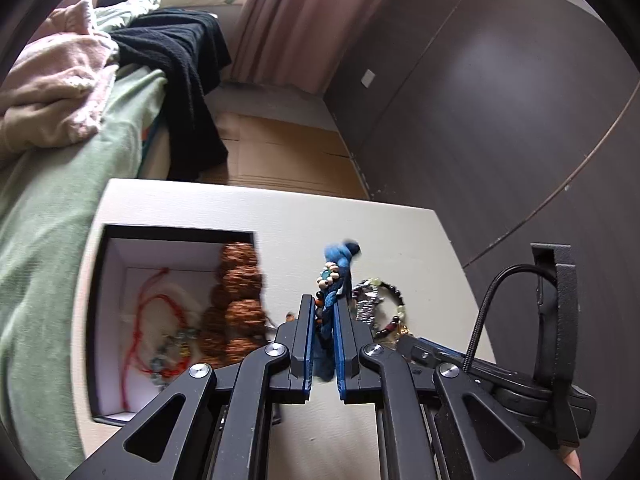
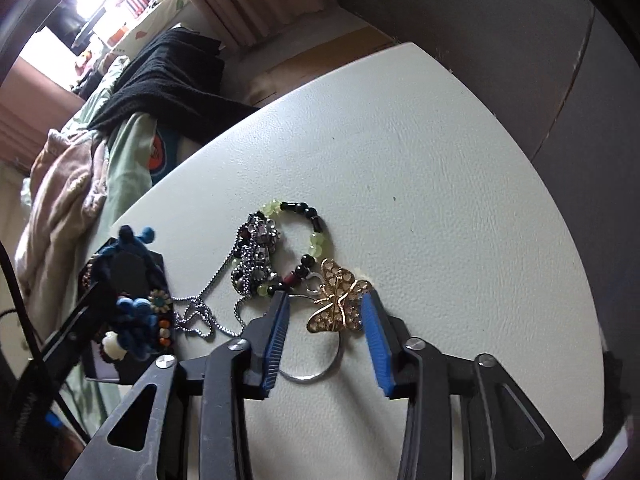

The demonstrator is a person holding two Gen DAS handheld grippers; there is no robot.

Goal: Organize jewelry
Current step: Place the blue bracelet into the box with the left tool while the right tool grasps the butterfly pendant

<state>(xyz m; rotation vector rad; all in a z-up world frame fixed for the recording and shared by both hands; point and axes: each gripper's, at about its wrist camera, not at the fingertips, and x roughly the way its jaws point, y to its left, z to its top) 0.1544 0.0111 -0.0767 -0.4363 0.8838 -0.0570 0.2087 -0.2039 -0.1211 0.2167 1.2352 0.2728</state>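
My left gripper (image 1: 323, 302) is shut on a blue braided cord bracelet (image 1: 334, 280) with beads and holds it above the white table (image 1: 280, 216), just right of the open jewelry box (image 1: 116, 256). The box holds a red string bracelet (image 1: 158, 312) and a brown seed-bead bracelet (image 1: 240, 304). My right gripper (image 2: 326, 300) is open, its fingers on either side of a gold butterfly keyring (image 2: 338, 300). A green and black bead bracelet (image 2: 304, 232) and a silver chain piece (image 2: 256, 256) lie just beyond. The held bracelet also shows in the right wrist view (image 2: 136, 312).
A bed (image 1: 48, 208) with green sheets, a pink garment (image 1: 52, 96) and a black cloth (image 1: 180, 64) lies left of the table. A dark wardrobe wall (image 1: 500, 100) stands at the right. The right gripper's body (image 1: 520, 360) sits at the table's right edge.
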